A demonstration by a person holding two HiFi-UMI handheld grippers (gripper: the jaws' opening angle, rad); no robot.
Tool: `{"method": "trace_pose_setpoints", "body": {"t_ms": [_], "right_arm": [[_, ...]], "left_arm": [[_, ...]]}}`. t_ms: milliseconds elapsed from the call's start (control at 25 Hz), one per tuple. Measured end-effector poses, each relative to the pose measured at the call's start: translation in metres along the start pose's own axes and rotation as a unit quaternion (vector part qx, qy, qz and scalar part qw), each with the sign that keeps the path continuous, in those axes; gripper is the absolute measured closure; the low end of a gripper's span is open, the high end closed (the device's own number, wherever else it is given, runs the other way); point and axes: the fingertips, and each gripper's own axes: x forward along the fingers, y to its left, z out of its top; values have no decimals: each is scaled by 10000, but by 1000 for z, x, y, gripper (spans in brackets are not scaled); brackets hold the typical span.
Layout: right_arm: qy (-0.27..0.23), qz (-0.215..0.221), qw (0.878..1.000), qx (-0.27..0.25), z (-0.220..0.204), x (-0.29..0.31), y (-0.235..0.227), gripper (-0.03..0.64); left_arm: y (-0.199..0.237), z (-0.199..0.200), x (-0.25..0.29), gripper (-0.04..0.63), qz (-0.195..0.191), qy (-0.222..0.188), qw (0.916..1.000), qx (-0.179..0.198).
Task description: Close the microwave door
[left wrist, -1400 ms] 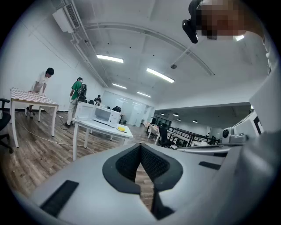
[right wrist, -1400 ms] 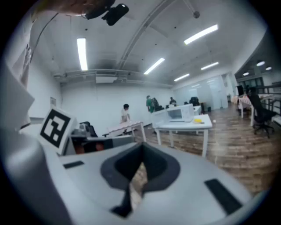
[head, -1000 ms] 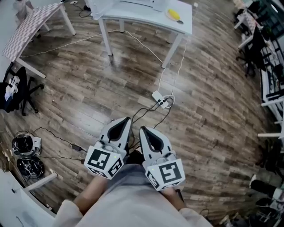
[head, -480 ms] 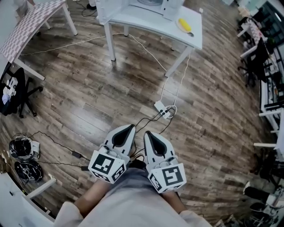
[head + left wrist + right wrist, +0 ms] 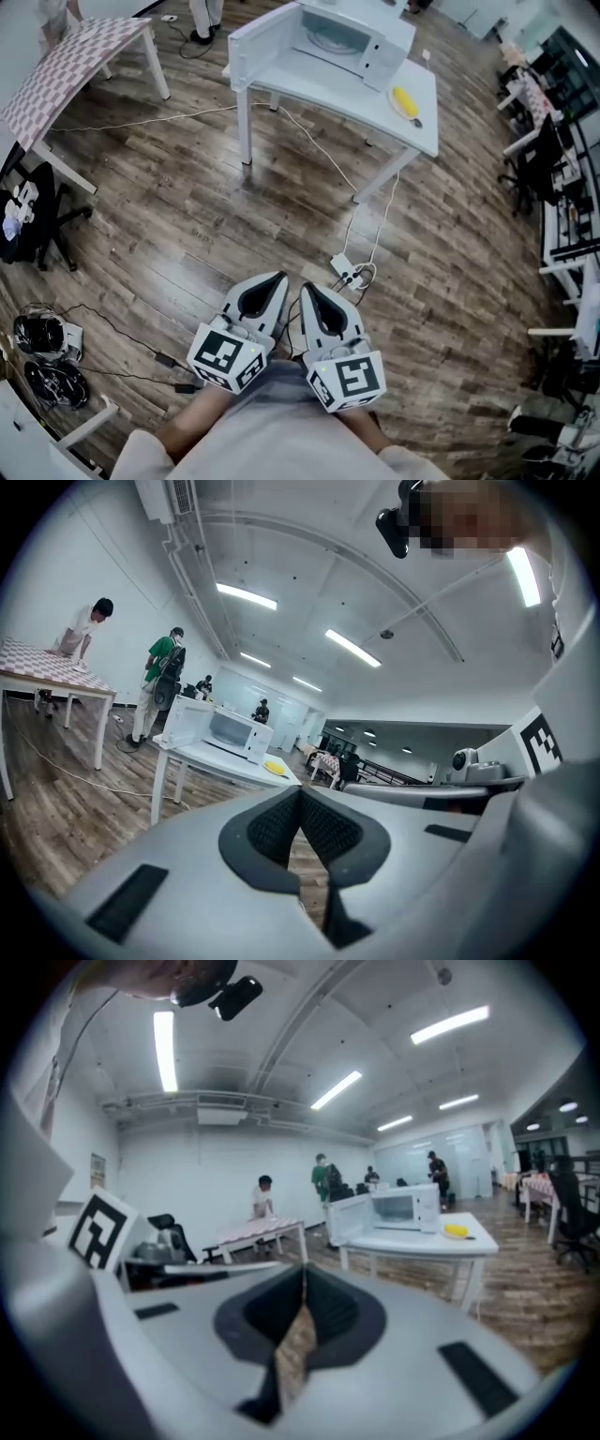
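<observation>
The microwave sits on a white bench well ahead of both pairs of jaws, far out of their reach. Its door stands wide open, swung out to the left of the cavity past the bench's edge. On the bench to the right of the microwave lies a small yellow thing, perhaps a banana, though it is too small to tell.

The left gripper and the right gripper are held side by side close to the person's body, just beside each other, both pointing toward the bench. The left gripper's jaws are pressed together at the tips with nothing between them. The right gripper's jaws are likewise closed on nothing.

Between the jaws and the bench lies bare wooden floor, with a white power strip just ahead of the right gripper's jaws and a cable rising from it to the bench. Far ahead and to the left of the left gripper's jaws stands a checkered table.
</observation>
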Motion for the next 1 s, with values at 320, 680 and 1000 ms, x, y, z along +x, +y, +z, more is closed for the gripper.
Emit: {"method": "trace_pose_setpoints", "body": {"t_ms": [320, 680, 1000], "right_arm": [[-27, 66, 10000, -62, 7, 42, 23, 594], [-179, 548, 9983, -34, 21, 74, 35, 594], [-238, 709, 9972, 42, 35, 110, 18, 594]], "left_arm": [[48, 16, -11, 583, 83, -9, 10000, -24], [78, 30, -11, 582, 344, -188, 9991, -155], [101, 47, 16, 583, 439, -169, 9989, -80]]}}
